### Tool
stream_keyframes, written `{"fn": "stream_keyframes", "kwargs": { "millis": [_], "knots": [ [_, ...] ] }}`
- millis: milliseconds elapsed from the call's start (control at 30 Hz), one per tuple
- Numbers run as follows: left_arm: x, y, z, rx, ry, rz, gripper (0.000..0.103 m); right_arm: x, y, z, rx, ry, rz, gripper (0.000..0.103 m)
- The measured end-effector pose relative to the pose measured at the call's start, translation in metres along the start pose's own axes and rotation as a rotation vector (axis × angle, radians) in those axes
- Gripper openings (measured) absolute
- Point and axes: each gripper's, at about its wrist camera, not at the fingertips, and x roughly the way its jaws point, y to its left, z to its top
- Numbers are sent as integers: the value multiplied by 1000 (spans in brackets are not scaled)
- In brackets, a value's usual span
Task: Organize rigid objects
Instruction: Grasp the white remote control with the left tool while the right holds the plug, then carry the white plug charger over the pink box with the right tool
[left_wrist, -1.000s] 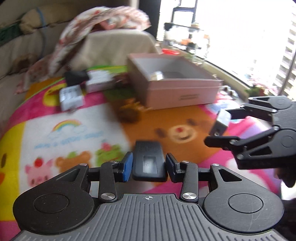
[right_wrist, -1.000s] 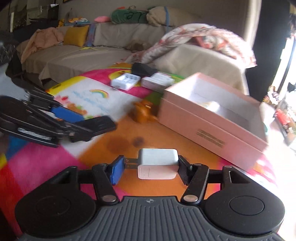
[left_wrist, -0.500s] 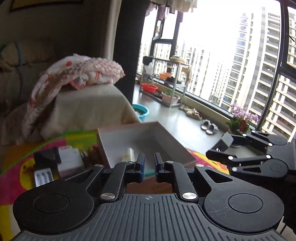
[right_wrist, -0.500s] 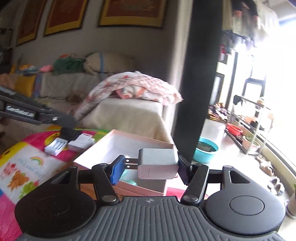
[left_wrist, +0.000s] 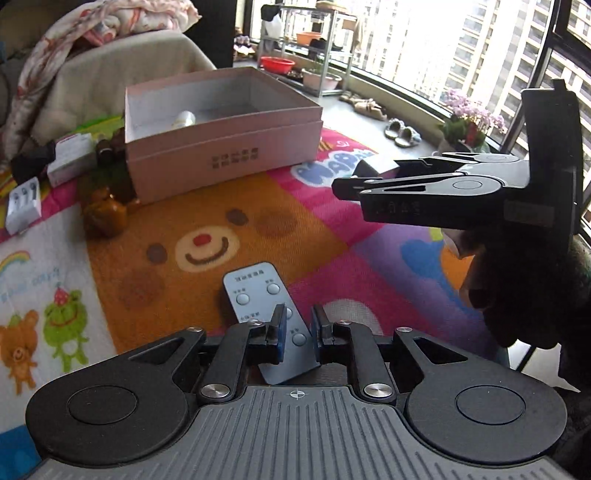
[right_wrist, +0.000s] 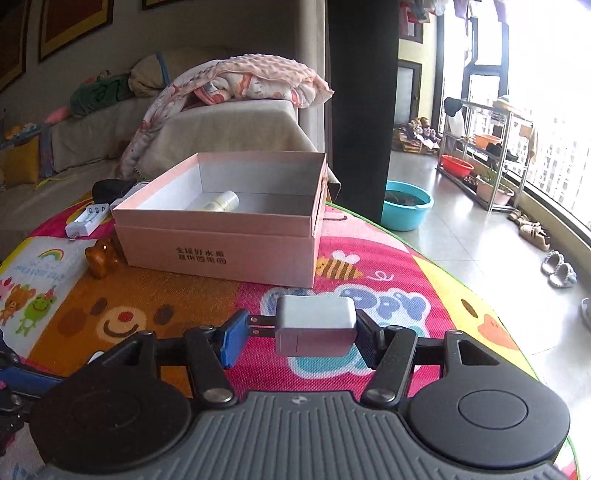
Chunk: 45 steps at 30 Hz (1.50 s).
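A grey remote (left_wrist: 255, 291) lies face up on the cartoon play mat (left_wrist: 177, 206). My left gripper (left_wrist: 297, 328) hovers right over its near half, almost shut, its jaws parting by a crack, and I see nothing pinched. My right gripper (right_wrist: 299, 334) is shut on a white plug charger (right_wrist: 314, 325), prongs toward the blue pad. From the left wrist it shows side-on at the right (left_wrist: 354, 177). The open pink box (right_wrist: 221, 254) stands beyond, with a small pale bottle (right_wrist: 223, 201) inside.
Left of the box are a brown bear figurine (right_wrist: 99, 258), a white battery charger (right_wrist: 86, 218) and a small white carton (left_wrist: 70, 158). A blanket-draped sofa (right_wrist: 229, 122) stands behind. The mat's edge (right_wrist: 461, 280) curves at the right, with a teal basin (right_wrist: 406, 208) on the floor beyond.
The black thing in my left jaws a second ago is gone. The left view swung up to the window, then down over the remote. The right gripper keeps the charger and has turned toward the box.
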Motion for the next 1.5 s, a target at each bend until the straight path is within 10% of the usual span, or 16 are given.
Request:
{"fn": "stream_keyframes", "kwargs": {
  "millis": [367,600,967,1500],
  "knots": [
    [7,-25,1,-55,-63,83,28,-15,-1,-21,-47,11,60,81],
    [7,-40,-6,-9,-85,62,56,-21,-15,-30,53,-4,66,81],
    [3,-21,-16,21,-94,248,51,-21,-20,-36,94,-7,85,81],
    [10,-13,-17,36,-154,145,44,0,-4,-20,-27,97,67,80]
  ]
}}
